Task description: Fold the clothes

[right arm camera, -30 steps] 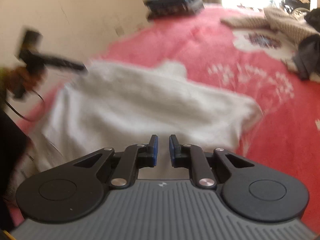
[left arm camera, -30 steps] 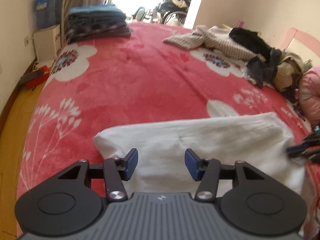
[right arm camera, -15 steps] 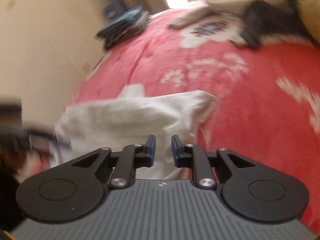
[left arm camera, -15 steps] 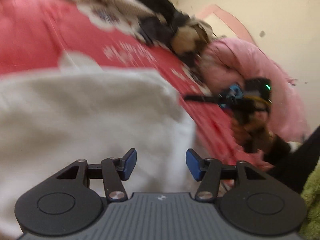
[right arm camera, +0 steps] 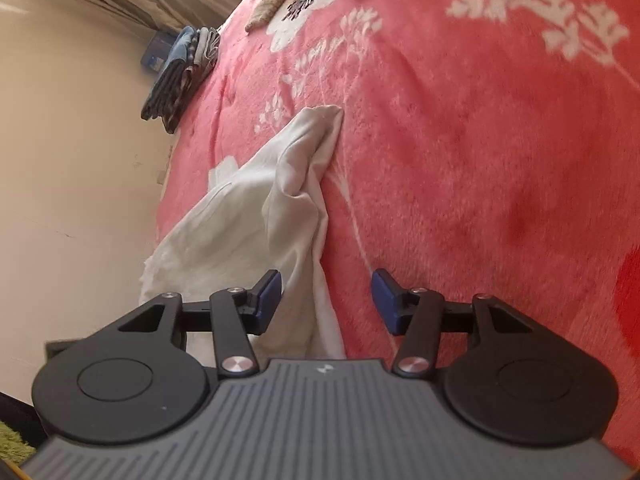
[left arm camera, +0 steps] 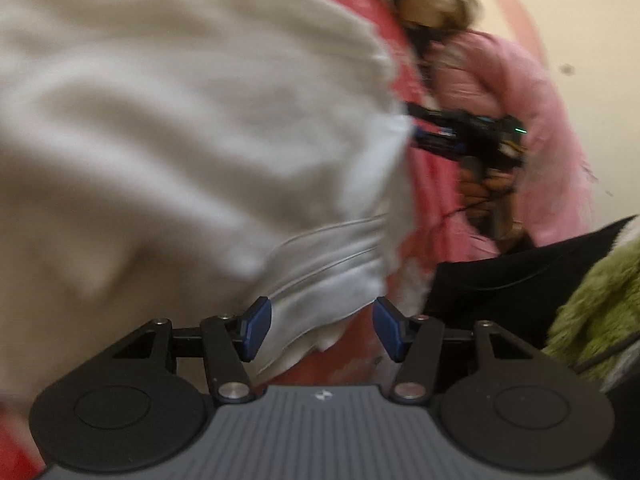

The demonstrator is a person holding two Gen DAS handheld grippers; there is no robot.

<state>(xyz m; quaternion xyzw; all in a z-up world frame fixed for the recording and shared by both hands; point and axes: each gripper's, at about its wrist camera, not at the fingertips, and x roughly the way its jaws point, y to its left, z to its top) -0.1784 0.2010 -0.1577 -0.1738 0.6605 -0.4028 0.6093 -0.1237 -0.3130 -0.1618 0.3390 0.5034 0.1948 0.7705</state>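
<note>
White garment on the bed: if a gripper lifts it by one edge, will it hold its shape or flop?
The white garment will probably flop: it lies in soft creases and rumpled folds. It looks thin, so likely light. The fuzzy red blanket may drag on it if pushed.

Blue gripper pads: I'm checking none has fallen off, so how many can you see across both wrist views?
4. The left gripper shows two blue pads, one on each finger; the right gripper shows two likewise. None looks hidden.

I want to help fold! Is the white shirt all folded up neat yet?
Not yet. The white garment lies rumpled on the red blanket, bunched into loose creases with uneven edges. Both grippers are open at its edge, holding nothing.
</note>
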